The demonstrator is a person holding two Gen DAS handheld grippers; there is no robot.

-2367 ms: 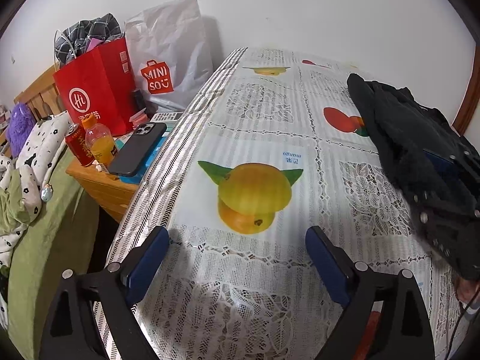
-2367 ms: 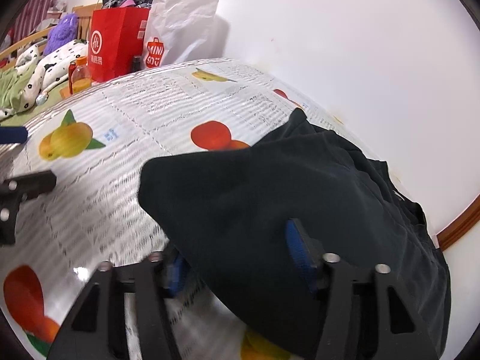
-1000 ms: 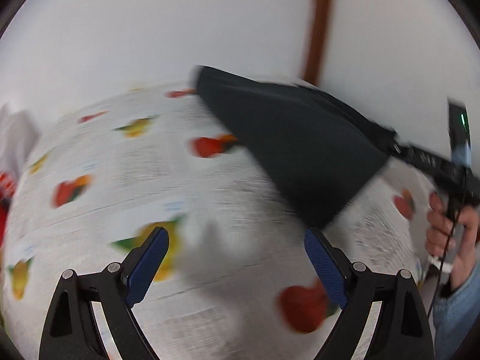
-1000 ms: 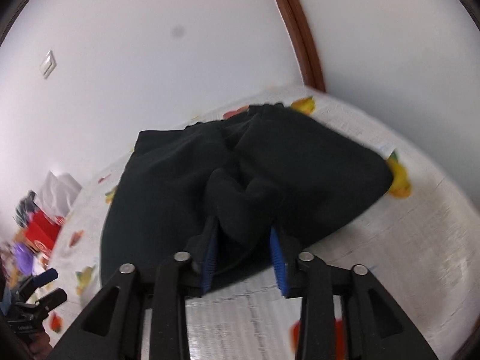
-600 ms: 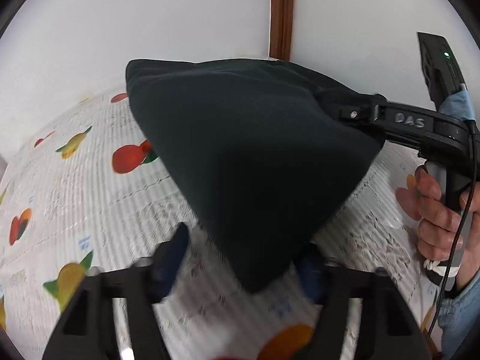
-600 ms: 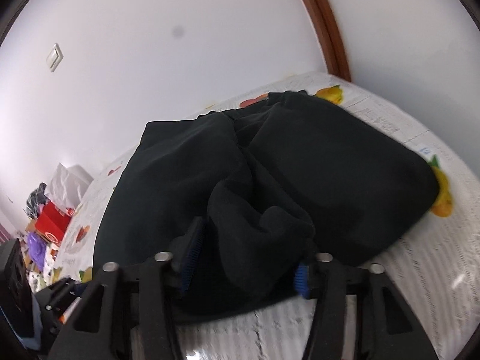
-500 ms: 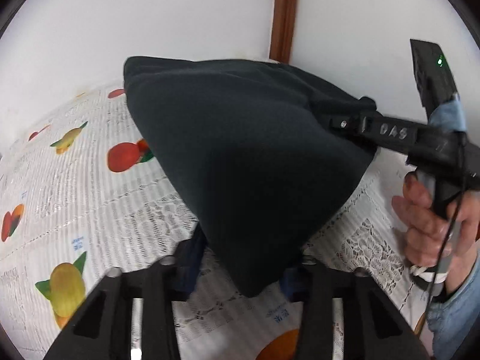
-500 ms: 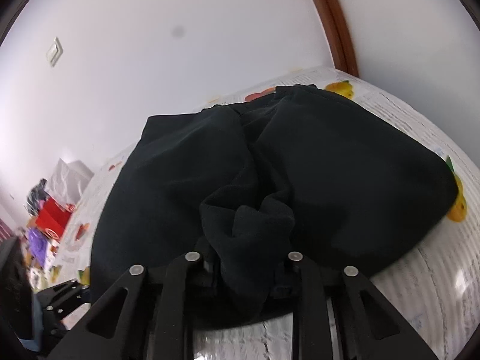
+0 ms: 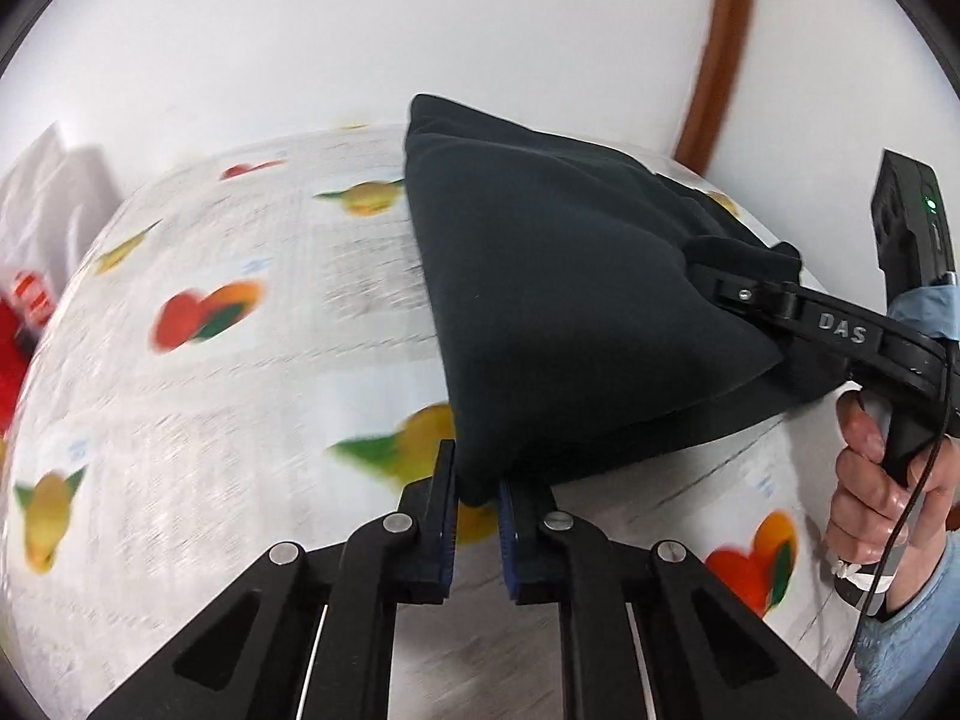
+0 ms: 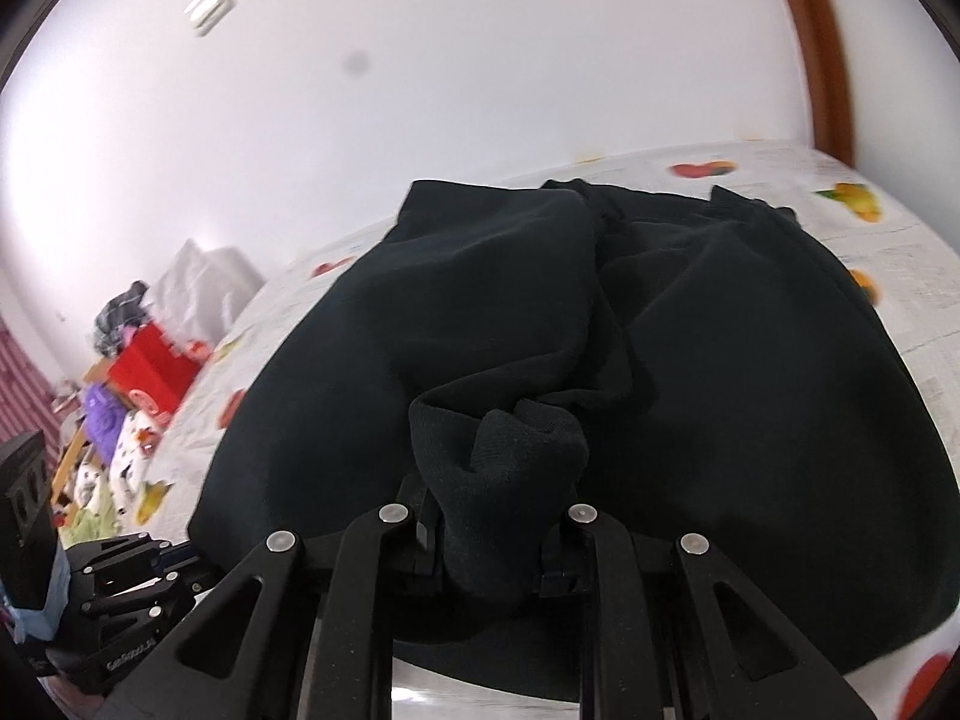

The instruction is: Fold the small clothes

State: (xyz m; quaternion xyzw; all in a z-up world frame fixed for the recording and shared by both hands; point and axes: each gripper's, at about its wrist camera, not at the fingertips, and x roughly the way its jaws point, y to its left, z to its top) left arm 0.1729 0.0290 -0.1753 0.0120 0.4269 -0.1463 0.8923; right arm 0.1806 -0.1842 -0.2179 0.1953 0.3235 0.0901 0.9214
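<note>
Both tongs now grip: your left gripper (image 9: 476,495), wide apart a second ago, is closing on the dark garment's (image 9: 570,324) lower-centre corner; right gripper (image 10: 489,546) clamps a bunched edge. Lift-and-fold looks ready.

We see a table under a white lace-patterned tablecloth (image 9: 252,360) printed with oranges, lemons and red fruit. On it lies a black garment (image 10: 690,348), bunched and partly raised off the cloth at its near edge, its far part resting on the tablecloth near the wall
</note>
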